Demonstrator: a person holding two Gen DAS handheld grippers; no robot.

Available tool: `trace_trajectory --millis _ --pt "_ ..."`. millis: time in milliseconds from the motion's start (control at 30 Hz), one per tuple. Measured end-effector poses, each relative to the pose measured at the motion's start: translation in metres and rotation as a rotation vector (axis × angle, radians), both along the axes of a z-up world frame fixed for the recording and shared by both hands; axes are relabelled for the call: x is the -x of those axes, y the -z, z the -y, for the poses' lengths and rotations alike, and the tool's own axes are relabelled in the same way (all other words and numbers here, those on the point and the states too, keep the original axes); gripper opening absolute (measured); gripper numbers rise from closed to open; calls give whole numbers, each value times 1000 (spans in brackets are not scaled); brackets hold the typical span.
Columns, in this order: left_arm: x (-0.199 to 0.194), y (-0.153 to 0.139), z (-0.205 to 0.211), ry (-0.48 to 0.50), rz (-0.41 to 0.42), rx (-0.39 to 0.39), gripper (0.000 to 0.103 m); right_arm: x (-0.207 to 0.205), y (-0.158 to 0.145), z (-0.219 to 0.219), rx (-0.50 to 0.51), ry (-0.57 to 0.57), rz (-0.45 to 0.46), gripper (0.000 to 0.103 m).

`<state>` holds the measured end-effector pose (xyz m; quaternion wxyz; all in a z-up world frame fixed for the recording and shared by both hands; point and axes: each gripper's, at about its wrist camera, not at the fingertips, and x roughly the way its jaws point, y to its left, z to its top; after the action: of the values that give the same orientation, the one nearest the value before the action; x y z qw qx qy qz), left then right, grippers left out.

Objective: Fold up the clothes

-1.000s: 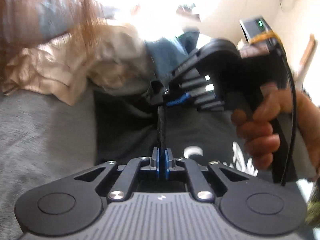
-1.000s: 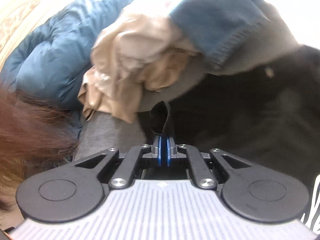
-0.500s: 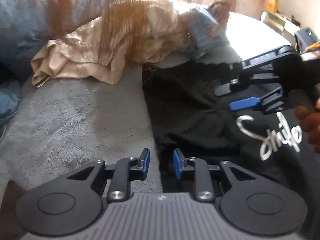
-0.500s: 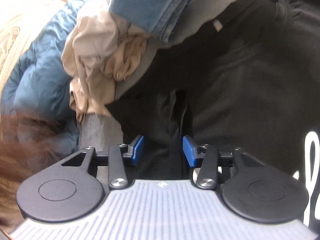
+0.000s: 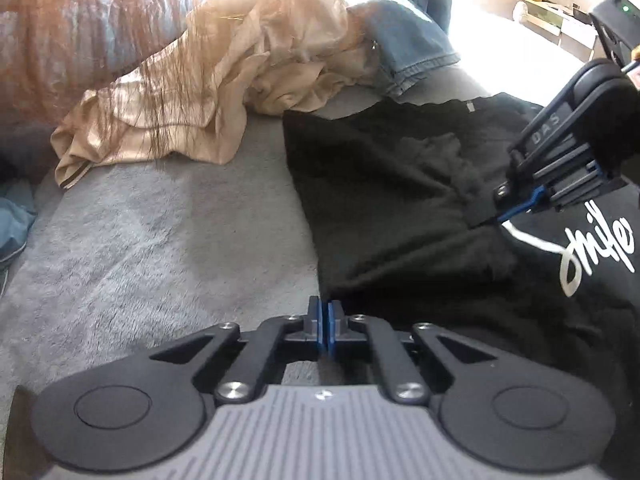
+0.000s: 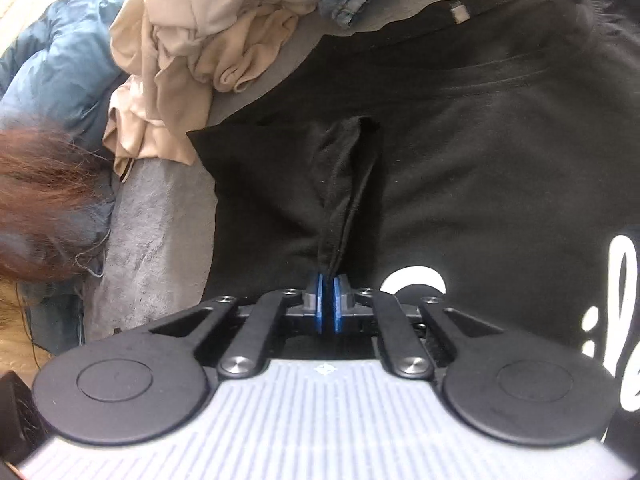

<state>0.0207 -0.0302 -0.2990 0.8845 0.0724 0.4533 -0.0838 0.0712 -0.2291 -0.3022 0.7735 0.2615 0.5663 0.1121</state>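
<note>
A black T-shirt (image 6: 480, 152) is spread on the grey bed (image 5: 160, 240), so folds can be laid flat. Its side edge is clenched in the left gripper (image 5: 323, 322), a raised pleat in the right gripper (image 6: 328, 304), apparently so the side can be turned inward.

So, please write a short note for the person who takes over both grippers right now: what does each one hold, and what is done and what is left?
Left gripper: shut on the near left edge of the black shirt.
Right gripper: shut on a pinched ridge of the same shirt, near the white print.
The shirt lies mostly flat on the grey blanket.
Beige garment and jeans lie crumpled behind it, untouched.
Done: both grips taken.
Left: fold the shirt, then probably the other clothes.
</note>
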Motion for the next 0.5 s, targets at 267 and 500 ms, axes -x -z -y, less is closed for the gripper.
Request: trace_trajectory --millis 267,500 --pt "4 2 -3 34 7 -8 3 9 -17 -1 112 -18 74 16" --pt "3 3 -5 39 1 -2 3 30 -34 -54 195 -358 310 16"
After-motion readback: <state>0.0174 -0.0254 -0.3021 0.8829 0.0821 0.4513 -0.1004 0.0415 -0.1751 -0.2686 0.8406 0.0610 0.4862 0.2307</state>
